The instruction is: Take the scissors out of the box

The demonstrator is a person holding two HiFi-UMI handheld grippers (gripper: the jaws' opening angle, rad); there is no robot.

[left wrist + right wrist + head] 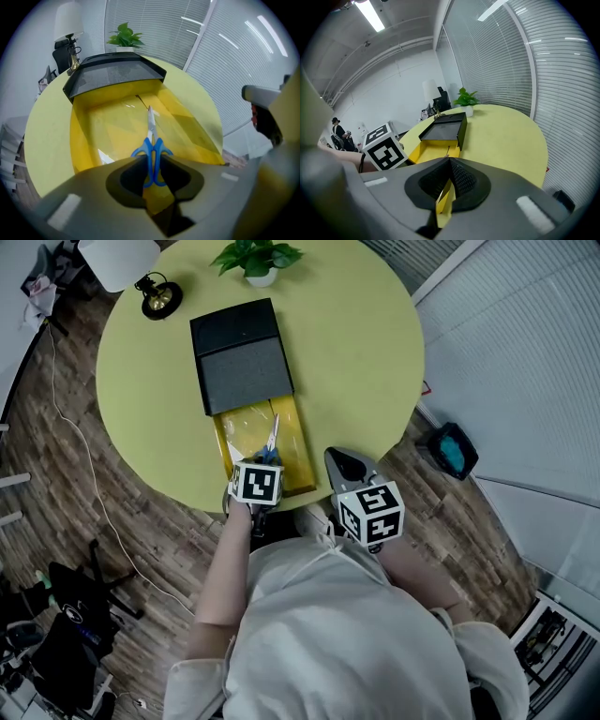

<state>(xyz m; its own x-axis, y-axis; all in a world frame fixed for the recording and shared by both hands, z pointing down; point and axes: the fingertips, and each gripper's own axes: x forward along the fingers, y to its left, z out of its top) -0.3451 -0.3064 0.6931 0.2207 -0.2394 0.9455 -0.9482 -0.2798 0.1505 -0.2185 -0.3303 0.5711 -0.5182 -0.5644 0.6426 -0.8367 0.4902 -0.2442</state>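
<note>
The scissors (152,149) are inside the open yellow tray (83,140) of the box. Their blue handles are at the tray's near end, and their closed blades point up the middle of the tray towards the black cover (112,75). Whether the blades rest on the tray's glossy floor or hang just above it cannot be told.

The left hand-held gripper (151,165) is pinched on the blue handles. Its two dark pads press in from either side, and the loops bulge out just beyond the pad tips. In the head view, the scissors (273,437) run straight out from the left hand-held gripper (262,465), whose marker cube sits over the tray's near edge.

The right hand-held gripper (449,174) has its jaws pressed together with nothing between them. It is held just beside the near right corner of the tray (298,451), apart from the scissors, at the edge of the tabletop (356,343).

The black cover (242,352) lies over the far part of the tray, near the middle of the round yellow-green tabletop. Beyond it, at the far rim, are a potted plant (255,259) and a lamp (150,292).
</note>
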